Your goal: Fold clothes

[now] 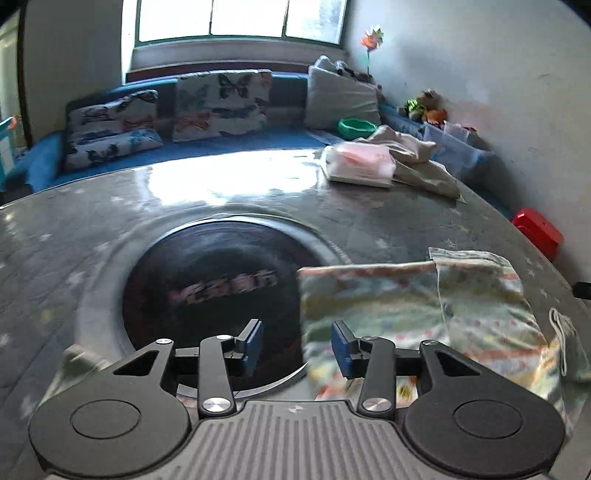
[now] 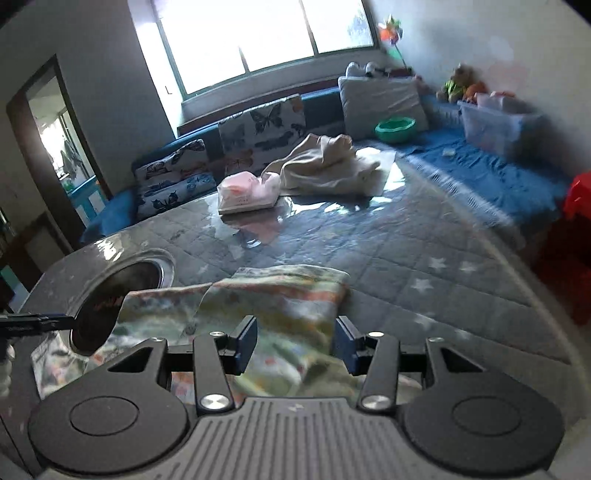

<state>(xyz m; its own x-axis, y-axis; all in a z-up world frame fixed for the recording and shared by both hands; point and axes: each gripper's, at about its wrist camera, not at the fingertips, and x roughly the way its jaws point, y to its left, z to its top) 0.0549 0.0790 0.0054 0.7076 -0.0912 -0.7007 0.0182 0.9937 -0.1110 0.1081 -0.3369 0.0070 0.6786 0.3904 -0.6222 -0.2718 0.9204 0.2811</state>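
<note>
While both my left gripper and right gripper hang with jaws parted and empty, the patterned cloth beneath looks soft, limp; I'd pinch its corners.

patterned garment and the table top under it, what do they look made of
Patterned garment: soft, thin matte fabric, likely cotton; it folds and drapes limply. Table top: quilted star-print cloth under what seems a clear glossy sheet, plastic or glass, judging by the bright window reflections.

We're in somebody's living room: butterfly cushions on a blue sofa, stuffed toys, big window, star-patterned table cover.
</note>
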